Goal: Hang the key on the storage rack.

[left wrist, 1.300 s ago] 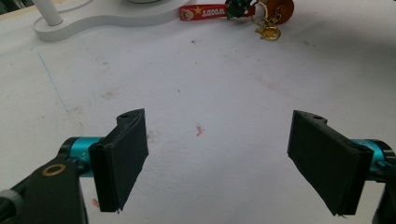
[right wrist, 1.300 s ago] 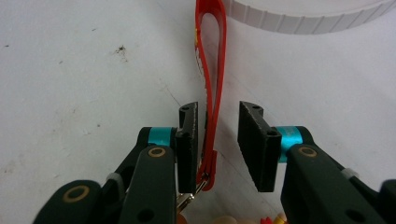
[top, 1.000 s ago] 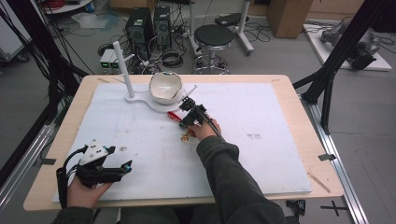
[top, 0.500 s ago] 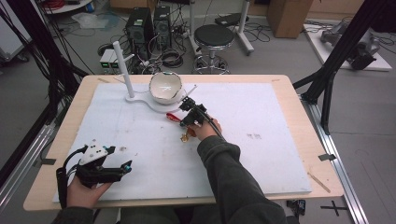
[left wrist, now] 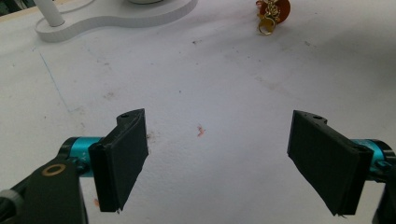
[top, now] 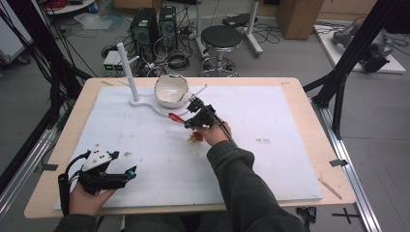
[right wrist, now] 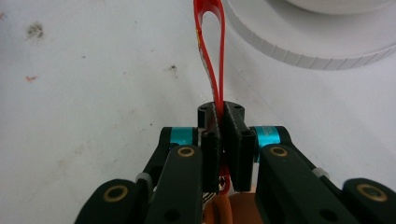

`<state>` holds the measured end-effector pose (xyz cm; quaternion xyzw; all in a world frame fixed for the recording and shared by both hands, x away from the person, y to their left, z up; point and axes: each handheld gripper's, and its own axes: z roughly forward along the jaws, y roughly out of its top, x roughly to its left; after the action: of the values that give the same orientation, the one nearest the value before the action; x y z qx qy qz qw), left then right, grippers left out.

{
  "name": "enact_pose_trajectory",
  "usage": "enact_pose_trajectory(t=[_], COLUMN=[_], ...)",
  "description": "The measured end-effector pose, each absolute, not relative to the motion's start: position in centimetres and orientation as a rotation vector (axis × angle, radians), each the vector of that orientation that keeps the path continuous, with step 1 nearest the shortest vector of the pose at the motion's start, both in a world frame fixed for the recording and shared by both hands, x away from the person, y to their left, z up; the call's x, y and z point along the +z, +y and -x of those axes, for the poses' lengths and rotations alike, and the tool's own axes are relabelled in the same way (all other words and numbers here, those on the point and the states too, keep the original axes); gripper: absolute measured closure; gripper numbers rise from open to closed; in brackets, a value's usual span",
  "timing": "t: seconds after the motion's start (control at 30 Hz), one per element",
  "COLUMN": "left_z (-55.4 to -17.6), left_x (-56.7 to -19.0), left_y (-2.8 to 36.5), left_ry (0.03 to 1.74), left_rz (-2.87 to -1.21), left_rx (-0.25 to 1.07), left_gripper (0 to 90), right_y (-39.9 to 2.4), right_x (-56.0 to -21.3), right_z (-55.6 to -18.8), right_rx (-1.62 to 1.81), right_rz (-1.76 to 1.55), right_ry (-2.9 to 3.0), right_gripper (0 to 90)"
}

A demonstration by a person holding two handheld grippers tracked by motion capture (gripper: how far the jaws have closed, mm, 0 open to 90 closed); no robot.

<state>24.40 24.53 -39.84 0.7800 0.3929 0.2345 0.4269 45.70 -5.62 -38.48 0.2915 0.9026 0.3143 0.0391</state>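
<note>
1. On the table [top: 300,145], a white mat covers most of the top; at its far edge a white stand [top: 145,104] carries a bowl [top: 171,90] and an upright peg [top: 126,67].
2. Just beside the bowl, the right gripper [top: 192,117] has its jaws clamped on a red strap [right wrist: 211,56]; the loop runs out past the jaw tips toward the stand's base.
3. An orange charm [top: 194,139] with a gold ring hangs at the strap's other end, under the hand, close to the mat.
4. The strap's long axis lies in line with the jaws, loop end leading, so the loop points toward the stand.
5. At the near left corner, well apart from the strap, the left gripper [top: 126,173] rests with its jaws spread wide and nothing between them.
6. The right hand is far nearer the peg; hooking the loop there looks like the likely next move.
</note>
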Motion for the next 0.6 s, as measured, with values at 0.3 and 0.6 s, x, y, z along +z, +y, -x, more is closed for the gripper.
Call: enact_pose_trajectory(t=[0.3,0.6], left_z=[-24.4,-24.4], left_x=[-39.8,-39.8], left_y=[24.5,24.5], left_ry=[0.981,0.981], left_rz=[-1.944,-1.946], left_rx=[0.590,0.586], left_gripper=[20.5,20.5], right_y=[-6.1,-6.2], right_x=[-37.1,-36.3], right_z=[-45.0,-44.8], right_rx=[1.028,1.068], right_rz=[-0.844,-0.829], right_ry=[2.743,2.728], right_gripper=[85.6,85.6])
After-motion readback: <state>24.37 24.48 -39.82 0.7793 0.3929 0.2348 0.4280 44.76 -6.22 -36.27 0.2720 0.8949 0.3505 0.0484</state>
